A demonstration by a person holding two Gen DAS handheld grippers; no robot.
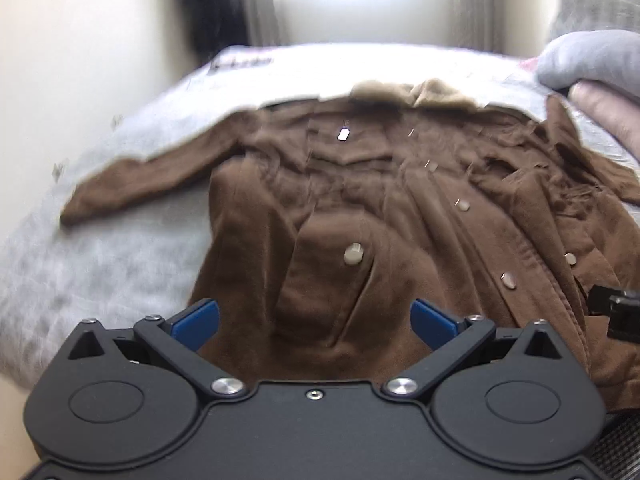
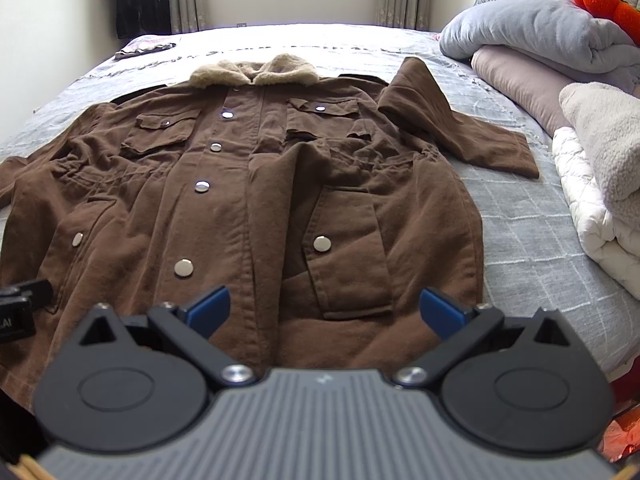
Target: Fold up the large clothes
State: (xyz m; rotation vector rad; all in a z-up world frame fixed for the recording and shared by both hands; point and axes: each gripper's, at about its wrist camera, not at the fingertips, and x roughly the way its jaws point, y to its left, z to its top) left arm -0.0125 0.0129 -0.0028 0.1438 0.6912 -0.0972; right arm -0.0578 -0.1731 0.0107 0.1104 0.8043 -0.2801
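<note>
A large brown coat (image 2: pixel 240 184) with a cream fleece collar (image 2: pixel 256 72) and metal snap buttons lies front up on a grey bed, collar far, hem near me. Its right sleeve (image 2: pixel 460 128) is bent across the bed; its left sleeve (image 1: pixel 136 184) stretches out to the left. The coat also shows in the left wrist view (image 1: pixel 360 220), blurred. My left gripper (image 1: pixel 314 320) is open and empty above the hem's left part. My right gripper (image 2: pixel 324 312) is open and empty above the hem's right part, near a pocket (image 2: pixel 348 252).
The grey bedspread (image 2: pixel 532 232) has bare room right of the coat. Folded blankets (image 2: pixel 600 184) and a grey duvet (image 2: pixel 540 36) pile up at the right. A small cloth (image 2: pixel 144 48) lies at the far left corner. The other gripper's body (image 2: pixel 16 312) shows at the left edge.
</note>
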